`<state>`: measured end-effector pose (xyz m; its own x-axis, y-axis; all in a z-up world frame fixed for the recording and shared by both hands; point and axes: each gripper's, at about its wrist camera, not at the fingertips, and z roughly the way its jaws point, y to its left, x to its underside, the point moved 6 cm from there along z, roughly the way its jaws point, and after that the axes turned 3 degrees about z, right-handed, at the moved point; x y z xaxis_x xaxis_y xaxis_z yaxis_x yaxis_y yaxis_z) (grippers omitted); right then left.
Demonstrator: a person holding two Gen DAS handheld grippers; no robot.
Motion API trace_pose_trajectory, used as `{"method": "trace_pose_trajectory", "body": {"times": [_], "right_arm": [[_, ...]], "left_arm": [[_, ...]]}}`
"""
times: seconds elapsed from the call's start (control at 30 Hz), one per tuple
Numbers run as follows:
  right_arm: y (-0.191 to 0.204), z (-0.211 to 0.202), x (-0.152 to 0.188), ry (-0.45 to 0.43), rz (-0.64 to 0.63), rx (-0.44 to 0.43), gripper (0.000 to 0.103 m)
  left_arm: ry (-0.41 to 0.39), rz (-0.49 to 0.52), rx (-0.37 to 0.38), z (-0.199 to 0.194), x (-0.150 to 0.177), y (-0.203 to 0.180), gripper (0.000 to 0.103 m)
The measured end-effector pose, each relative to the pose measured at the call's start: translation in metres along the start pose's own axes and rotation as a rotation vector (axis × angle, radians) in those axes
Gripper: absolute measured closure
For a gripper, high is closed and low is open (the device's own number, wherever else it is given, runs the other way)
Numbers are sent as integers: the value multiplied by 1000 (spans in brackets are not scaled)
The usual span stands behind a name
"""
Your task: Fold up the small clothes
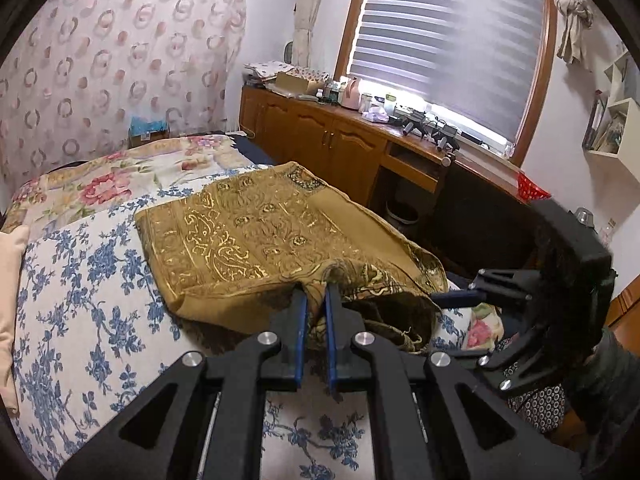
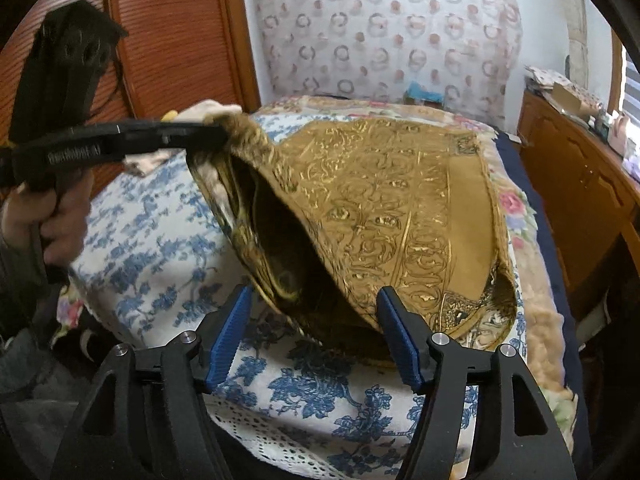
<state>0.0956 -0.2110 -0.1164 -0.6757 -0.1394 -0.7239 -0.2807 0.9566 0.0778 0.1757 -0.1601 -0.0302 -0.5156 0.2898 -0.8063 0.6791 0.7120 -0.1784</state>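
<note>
A golden-brown garment with a gold paisley print (image 1: 256, 232) lies on the bed's blue-flowered cover (image 1: 80, 280). My left gripper (image 1: 316, 296) is shut on the garment's near edge, which bunches between the blue pads. In the right wrist view the left gripper (image 2: 222, 132) holds that edge lifted, so the garment (image 2: 392, 208) gapes like a pouch above the cover (image 2: 152, 248). My right gripper (image 2: 314, 296) stands open just in front of the garment's lower edge, and its pads (image 2: 394, 320) do not press the cloth. It also shows at the right of the left wrist view (image 1: 452, 298).
Wooden cabinets (image 1: 320, 140) with a cluttered top run under the window to the right of the bed. A waste bin (image 1: 402, 216) stands below them. A beige pillow (image 1: 10, 280) lies at the bed's left edge. A person's hand (image 2: 60, 224) grips the left tool before a wooden door (image 2: 168, 32).
</note>
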Motion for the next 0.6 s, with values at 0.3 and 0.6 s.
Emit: {"method": "trace_pose_trajectory", "body": {"times": [0.3,0.6], "right_arm": [[-25,24,8,60,-18,69,35],[-63,26,-18,3,37,97,65]], "left_arm": [[-19,-19,7,2,-11,9,98],[-39,-59,12,5,-22,29,98]]}}
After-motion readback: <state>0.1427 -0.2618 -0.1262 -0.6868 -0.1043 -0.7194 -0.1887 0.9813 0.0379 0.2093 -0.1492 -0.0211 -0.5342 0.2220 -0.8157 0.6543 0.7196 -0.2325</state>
